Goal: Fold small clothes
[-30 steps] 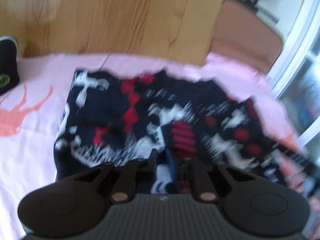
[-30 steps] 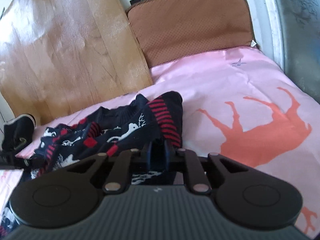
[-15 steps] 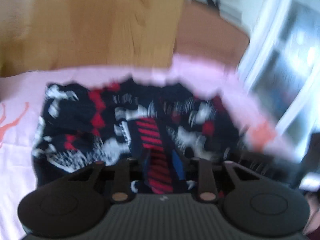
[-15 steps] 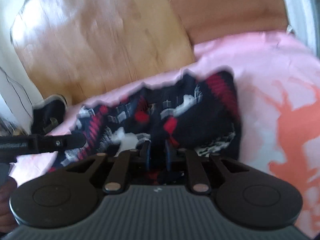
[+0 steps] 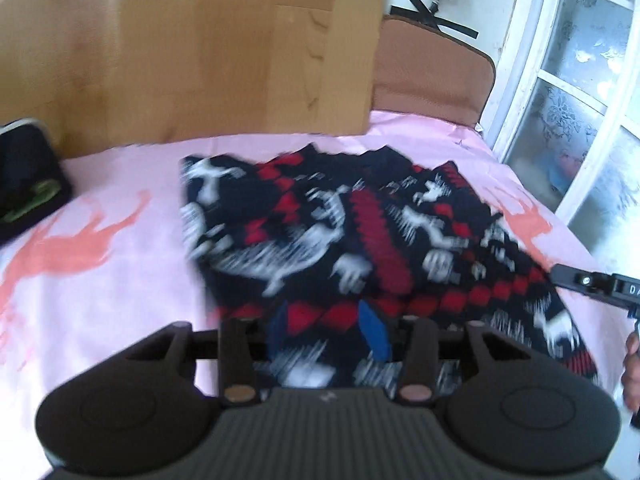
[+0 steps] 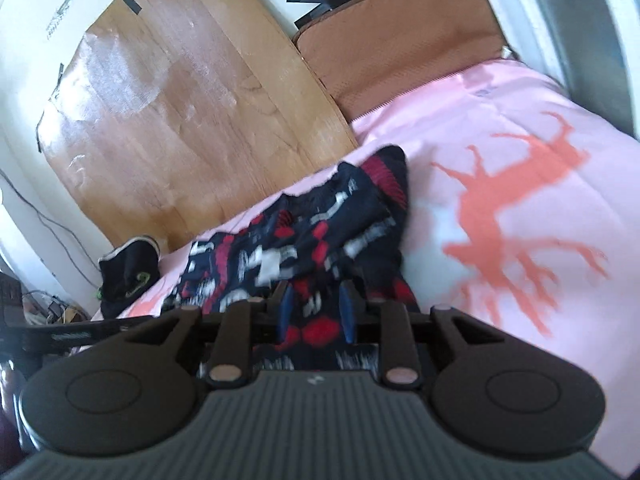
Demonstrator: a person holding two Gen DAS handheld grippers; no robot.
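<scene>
We're running both grippers spread over the sweater, nothing pinched in either.

Left gripper (image 5: 328, 330): blue fingers (image 5: 374, 334) standing well apart, straddling the near hem of the sweater (image 5: 360, 232). Cloth is showing between them but they aren't closing on it. Right gripper (image 6: 314, 312): same story, fingers (image 6: 347, 312) parted over the near right corner, fabric lying loose in the gap.

The sweater is sitting mid-sheet on the pink sheet (image 5: 120, 280), dark knit with red and white pattern, bunched into a rough folded block. Far edge is lying close to the wooden board (image 5: 180, 48); right side is trailing toward the window (image 5: 580, 80). Edges are looking uneven, a red-striped cuff (image 6: 386, 172) sticking up at the far right corner in the right view. Motion blur is hiding finer creases.

We're reading this as mid-fold: one fold seemingly laid down and let go, bundle not yet squared.

Next move, as we're judging it: both grippers re-gripping the near edge at matched points, pinching through all layers, then carrying it over toward the far edge together. Uneven pickup is likely dragging the top layer only.

A dark shoe (image 5: 28, 184) is sitting at the far left, well apart from the work.
</scene>
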